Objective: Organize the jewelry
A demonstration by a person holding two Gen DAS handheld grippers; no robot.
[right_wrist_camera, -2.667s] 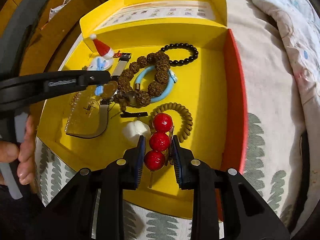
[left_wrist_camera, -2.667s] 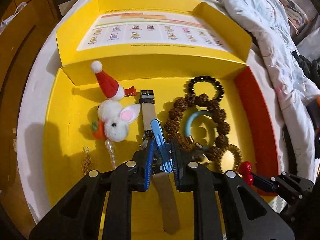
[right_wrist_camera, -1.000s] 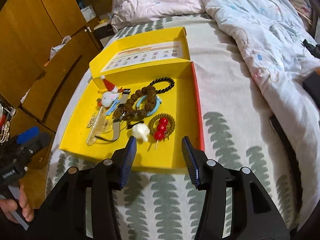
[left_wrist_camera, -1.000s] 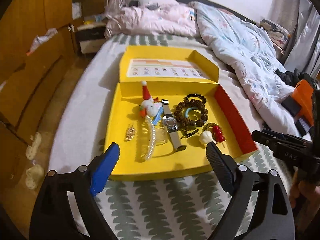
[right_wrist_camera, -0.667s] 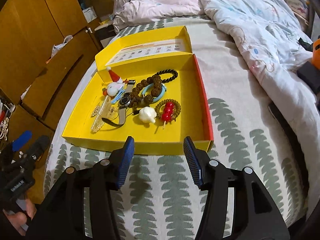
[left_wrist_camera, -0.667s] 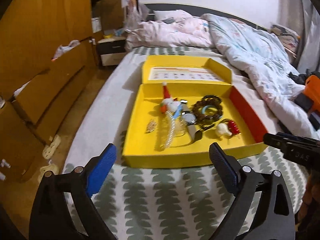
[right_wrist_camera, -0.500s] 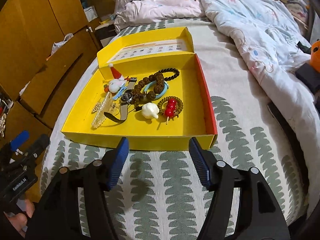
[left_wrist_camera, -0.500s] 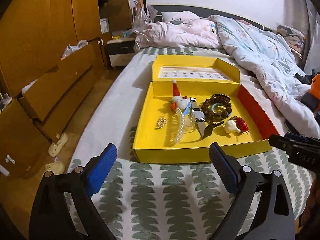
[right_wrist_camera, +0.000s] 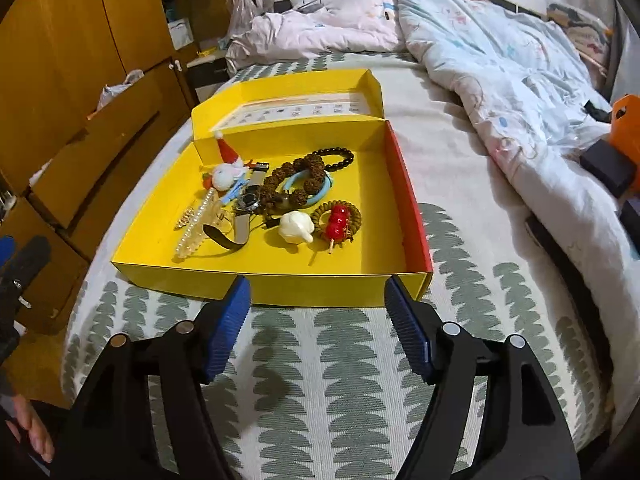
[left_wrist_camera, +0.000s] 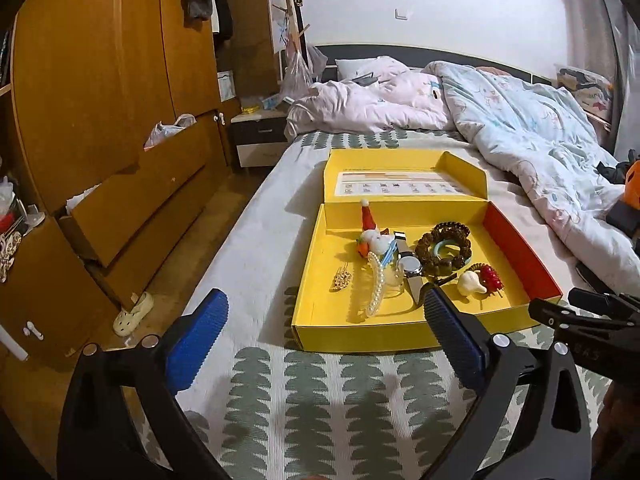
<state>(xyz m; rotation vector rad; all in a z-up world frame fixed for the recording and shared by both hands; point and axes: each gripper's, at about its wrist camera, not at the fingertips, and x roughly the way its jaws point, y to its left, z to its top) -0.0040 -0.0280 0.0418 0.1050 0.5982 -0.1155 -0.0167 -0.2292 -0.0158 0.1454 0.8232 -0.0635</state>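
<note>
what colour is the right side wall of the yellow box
Red on its inner face; the rest of the box is yellow. Clearest in the right wrist view.

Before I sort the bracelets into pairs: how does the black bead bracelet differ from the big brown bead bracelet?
The black bead bracelet has small, smooth, glossy beads; the brown bead bracelet has large, rough, knobbly ones. The black one lies nearer the box's back wall, the brown one rings a blue bangle. Both lie flat in the yellow box, touching.

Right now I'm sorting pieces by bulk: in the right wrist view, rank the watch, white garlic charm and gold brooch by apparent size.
1. Watch
2. Garlic charm
3. Gold brooch
All lie at similar depth, so the order seems safe.
</note>
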